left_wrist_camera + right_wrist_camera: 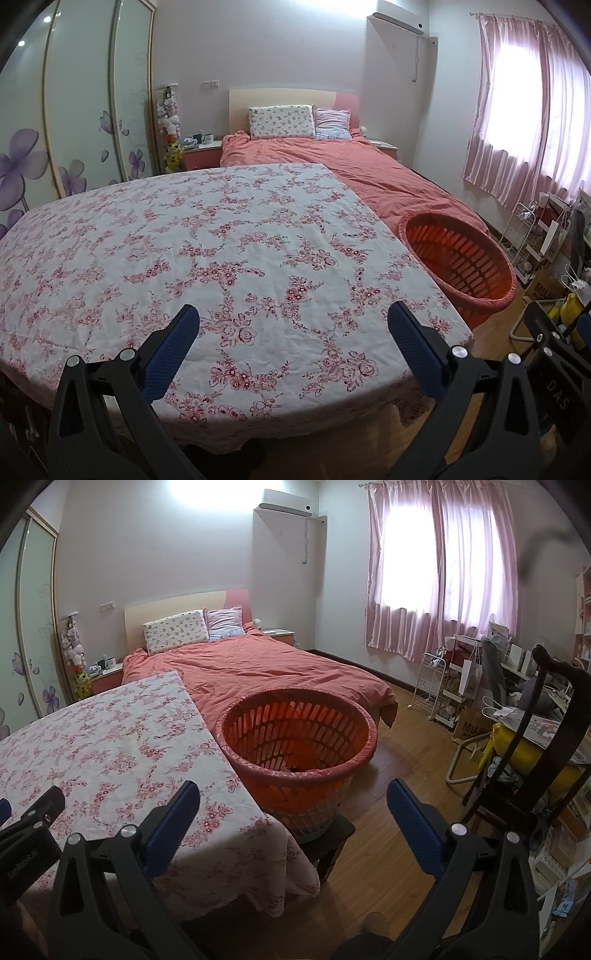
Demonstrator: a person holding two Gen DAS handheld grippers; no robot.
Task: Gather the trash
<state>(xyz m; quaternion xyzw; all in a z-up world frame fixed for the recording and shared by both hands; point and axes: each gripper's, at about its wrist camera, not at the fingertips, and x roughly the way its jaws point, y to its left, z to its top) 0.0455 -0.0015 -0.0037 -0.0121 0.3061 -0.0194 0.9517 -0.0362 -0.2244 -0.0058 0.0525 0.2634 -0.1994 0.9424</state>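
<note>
**A:** What does the scene show, and where is the task at?

**B:** A bedroom seen from 2 handheld grippers. In front of them is a table (229, 258) covered with a white cloth printed with pink flowers. No trash shows on the cloth in either view. My guess is that the collecting is either about to begin or already finished; the pictures alone do not settle which.

**A:** Where would trash go?

**B:** Into an orange slatted basket (299, 738) with a thin plastic liner folded over its rim. It sits on a dark stool just beside the table's right edge, between the table and a bed (258, 668) with a salmon-colored cover. Something pale lies at the bottom of the basket, too dim to identify.

**A:** How are the grippers held?

**B:** The left gripper (293, 321) hovers low over the near edge of the table, pointing across the cloth toward the bed. Its 2 blue-padded fingers are spread wide and hold nothing. The right gripper (293, 801) points toward the basket, its fingers also spread wide and empty. The 2 grippers sit side by side.

**A:** What does the next move call for?

**B:** Probably finding a piece of trash first, since none is visible within reach.
</note>
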